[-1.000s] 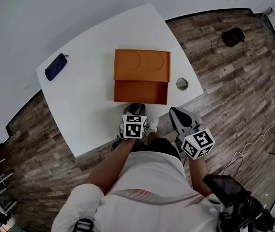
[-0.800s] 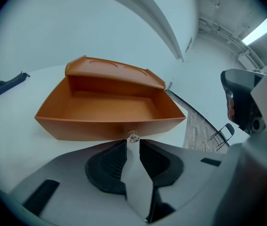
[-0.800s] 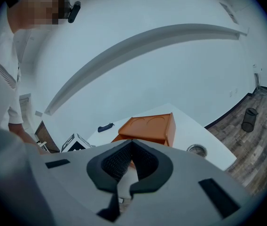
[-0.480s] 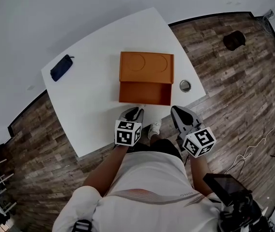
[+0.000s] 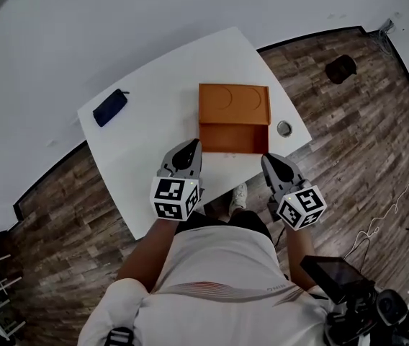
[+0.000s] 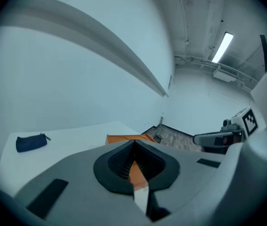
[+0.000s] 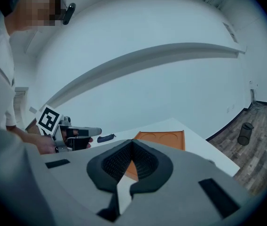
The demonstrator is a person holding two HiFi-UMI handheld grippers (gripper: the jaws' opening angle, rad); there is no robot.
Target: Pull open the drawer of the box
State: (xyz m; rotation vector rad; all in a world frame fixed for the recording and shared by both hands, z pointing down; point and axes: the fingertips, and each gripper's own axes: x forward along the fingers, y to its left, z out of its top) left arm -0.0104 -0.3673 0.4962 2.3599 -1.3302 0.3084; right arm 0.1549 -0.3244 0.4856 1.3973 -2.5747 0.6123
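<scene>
The orange box [image 5: 233,104] sits on the white table [image 5: 154,132], its top bearing two round recesses. Its drawer [image 5: 233,138] stands pulled out toward me, showing an orange inside. My left gripper [image 5: 192,145] hovers near the table's front edge, left of the drawer's front corner and apart from it, shut with nothing between the jaws. The right gripper [image 5: 267,158] is off the drawer's right front corner, also shut and empty. In the left gripper view, the box [image 6: 123,138] shows beyond the closed jaws [image 6: 134,143]. The right gripper view shows the box [image 7: 164,138] past its jaws [image 7: 133,141].
A dark blue pouch [image 5: 110,107] lies at the table's left end. A small round metal piece [image 5: 284,128] sits right of the box. A dark bin [image 5: 340,68] stands on the wood floor at the far right. Dark camera gear [image 5: 334,280] sits near my right side.
The left gripper has drawn back from the drawer's front edge and moved left, and its jaws have closed. The right gripper has stayed about where it was.
</scene>
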